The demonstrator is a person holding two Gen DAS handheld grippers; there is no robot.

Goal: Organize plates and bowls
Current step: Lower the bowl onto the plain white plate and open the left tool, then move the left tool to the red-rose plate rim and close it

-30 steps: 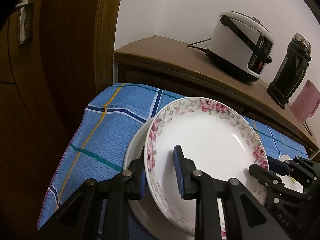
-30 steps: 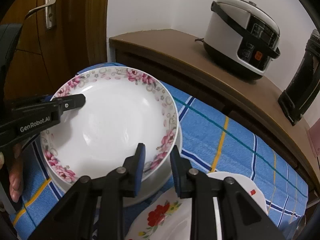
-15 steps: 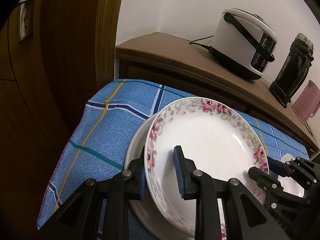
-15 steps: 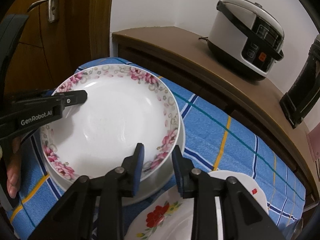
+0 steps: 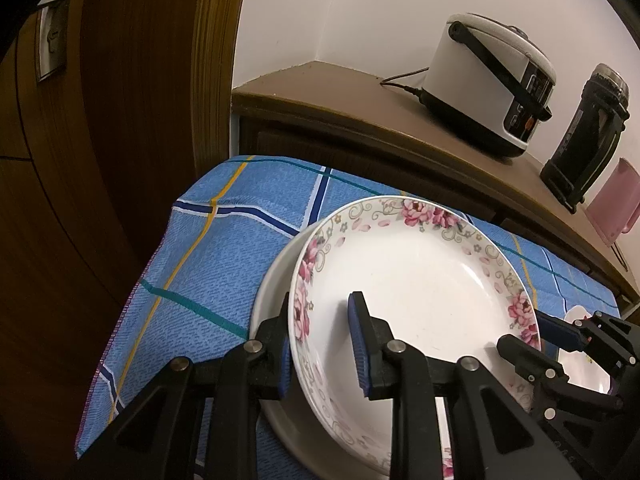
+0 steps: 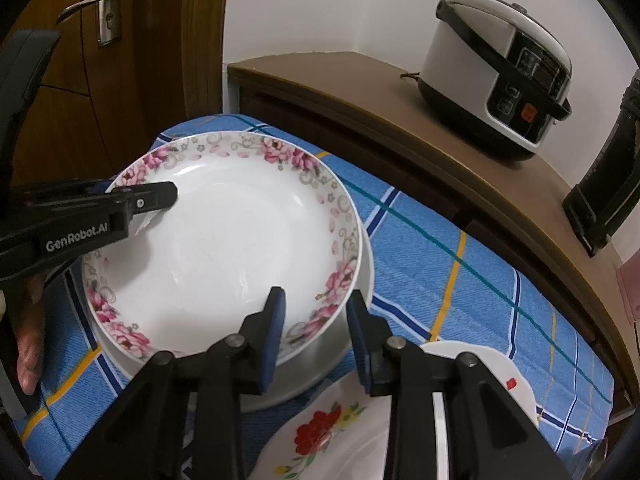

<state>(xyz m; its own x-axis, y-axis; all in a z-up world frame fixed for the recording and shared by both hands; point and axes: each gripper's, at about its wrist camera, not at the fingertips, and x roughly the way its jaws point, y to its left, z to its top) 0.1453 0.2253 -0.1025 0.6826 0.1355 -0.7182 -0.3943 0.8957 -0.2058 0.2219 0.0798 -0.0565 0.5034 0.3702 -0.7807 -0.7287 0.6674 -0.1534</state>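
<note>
Left gripper (image 5: 324, 344) and right gripper (image 6: 316, 334) each straddle the floral plate's (image 6: 224, 240) rim; right jaws are opening, pads clear. Plate sits on a white plate (image 6: 352, 320) near the blue-clothed table's (image 6: 460, 280) left edge.

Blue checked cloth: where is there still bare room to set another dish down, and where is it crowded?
Free: the cloth between the stacked pink-flowered plate and the door-side edge, and the strip between that stack and the wooden cabinet. Crowded: the near corner, where the red-flowered plate and another white dish lie close to the stack, with both claws at its rim.
</note>
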